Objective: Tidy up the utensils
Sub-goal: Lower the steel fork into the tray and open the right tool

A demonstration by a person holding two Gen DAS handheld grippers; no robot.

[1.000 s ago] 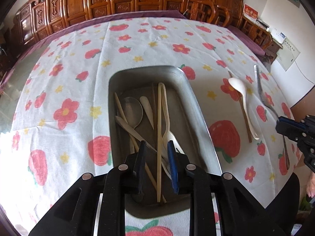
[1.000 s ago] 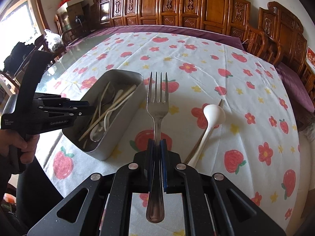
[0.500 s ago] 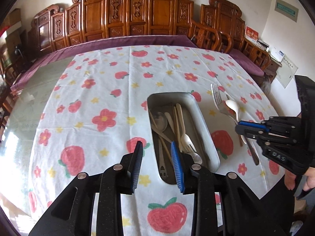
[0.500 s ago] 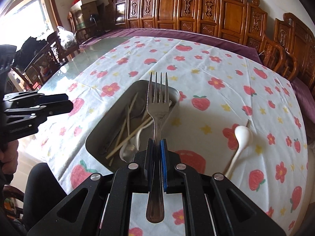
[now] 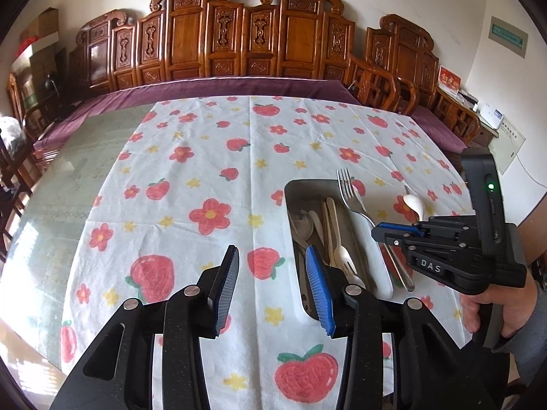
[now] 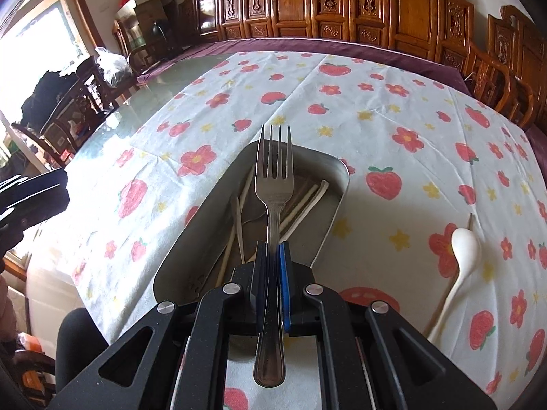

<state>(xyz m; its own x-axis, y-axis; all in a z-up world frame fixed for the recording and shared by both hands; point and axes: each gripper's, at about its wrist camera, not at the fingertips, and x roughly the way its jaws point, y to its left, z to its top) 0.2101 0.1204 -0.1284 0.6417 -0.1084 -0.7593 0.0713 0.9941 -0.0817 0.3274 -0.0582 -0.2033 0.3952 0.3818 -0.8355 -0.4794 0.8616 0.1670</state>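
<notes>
A metal tray point(image 5: 384, 273) point(image 6: 191, 239) on the flowered cloth holds several utensils: a metal spoon point(image 5: 302, 220), chopsticks point(image 5: 326, 225) and a pale plastic fork point(image 5: 342, 253). My right gripper point(image 6: 272, 249) point(image 5: 376, 230) is shut on a metal fork point(image 6: 273, 177) point(image 5: 352, 194), held above the tray with its tines pointing away. My left gripper point(image 5: 271, 256) hangs over the cloth just left of the tray, its jaws opening with nothing between them. A white spoon point(image 6: 459, 259) point(image 5: 413, 203) lies on the cloth right of the tray, next to a wooden stick point(image 6: 471, 220).
Carved wooden chairs point(image 5: 297, 37) line the far side of the table. A bare glass tabletop point(image 5: 51, 205) lies left of the cloth. A person's hand point(image 5: 512, 311) grips the right gripper's handle. Boxes and dark furniture point(image 6: 68, 95) stand by the window at the left.
My left gripper has risen out of the tray, drawn back to its left and opened wider. My right gripper has carried the fork leftward from beside the tray to above it.
</notes>
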